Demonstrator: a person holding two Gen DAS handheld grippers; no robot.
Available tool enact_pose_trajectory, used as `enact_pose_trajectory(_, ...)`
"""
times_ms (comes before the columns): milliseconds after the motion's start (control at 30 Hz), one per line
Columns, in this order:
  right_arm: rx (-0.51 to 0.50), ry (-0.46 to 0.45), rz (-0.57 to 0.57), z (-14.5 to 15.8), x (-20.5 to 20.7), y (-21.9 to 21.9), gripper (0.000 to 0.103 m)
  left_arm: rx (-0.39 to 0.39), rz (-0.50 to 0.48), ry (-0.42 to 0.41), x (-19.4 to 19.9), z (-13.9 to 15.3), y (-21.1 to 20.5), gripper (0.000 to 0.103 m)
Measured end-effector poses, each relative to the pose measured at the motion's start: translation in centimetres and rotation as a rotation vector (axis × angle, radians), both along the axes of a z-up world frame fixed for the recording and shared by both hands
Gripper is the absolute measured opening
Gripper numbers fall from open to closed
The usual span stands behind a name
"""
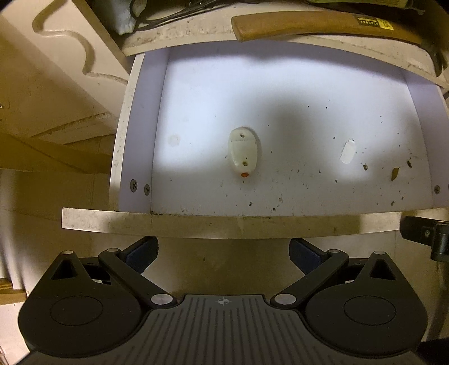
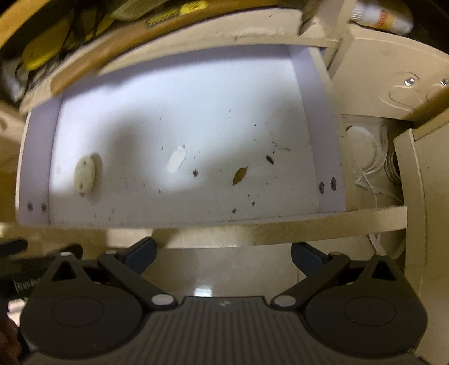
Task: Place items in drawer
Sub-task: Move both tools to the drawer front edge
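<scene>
The drawer (image 1: pixel 196 224) stood pulled out, its white floor speckled with dirt. A small cream oval fitting (image 1: pixel 242 153) lay on that floor, a white paper scrap (image 1: pixel 347 151) well to its right. Both the left claw (image 1: pixel 223 252) and right claw (image 2: pixel 223 254) hung wide open and empty just before the drawer's front edge. A wooden handle (image 1: pixel 294 24) lay on the worktop above.

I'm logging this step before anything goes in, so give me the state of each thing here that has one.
Drawer: pulled open, floor dirty with specks.
White plastic fitting: lying flat on the drawer floor.
Dry leaf: lying loose on the drawer floor.
Hammer: lying on the top above the drawer.
Left gripper: open, holding nothing.
Right gripper: open, holding nothing.
</scene>
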State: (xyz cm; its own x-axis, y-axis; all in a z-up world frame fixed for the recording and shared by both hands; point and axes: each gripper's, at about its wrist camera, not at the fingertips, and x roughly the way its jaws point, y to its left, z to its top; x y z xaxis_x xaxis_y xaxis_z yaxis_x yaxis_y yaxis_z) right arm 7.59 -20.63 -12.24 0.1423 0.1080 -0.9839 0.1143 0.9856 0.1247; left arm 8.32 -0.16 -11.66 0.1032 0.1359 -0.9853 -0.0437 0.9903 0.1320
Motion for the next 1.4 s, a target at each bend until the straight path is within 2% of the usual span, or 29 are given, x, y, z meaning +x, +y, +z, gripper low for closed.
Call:
enact_pose_trajectory(333, 0.005, -0.016, 0.032, 0.2, -0.6, 0.2, 0.103, 0.011, 0.003, 0.011, 0.1, -0.2, -0.1, 0.103)
enact_pose_trajectory(567, -0.084, -0.037, 0.146, -0.1, -1.1, 1.8, 0.103, 0.017, -0.002, -0.006, -0.2, -0.2, -0.2, 0.103)
enact_pose_trajectory(900, -0.173, -0.084, 0.110, -0.6, -1.6, 2.2, 0.103, 0.020, -0.002, -0.044, -0.6, -0.2, -0.4, 0.103)
enact_pose_trajectory(1167, -0.204, -0.161, 0.083, -0.5, -2.5, 2.6, 0.103, 0.037, 0.002, -0.094, -1.2, -0.1, -0.7, 0.103)
enact_pose_trajectory(1400, -0.211, -0.177, 0.084, -1.2, -3.3, 3.1, 0.103, 0.034, 0.009, -0.109, -2.0, -0.2, -0.7, 0.103)
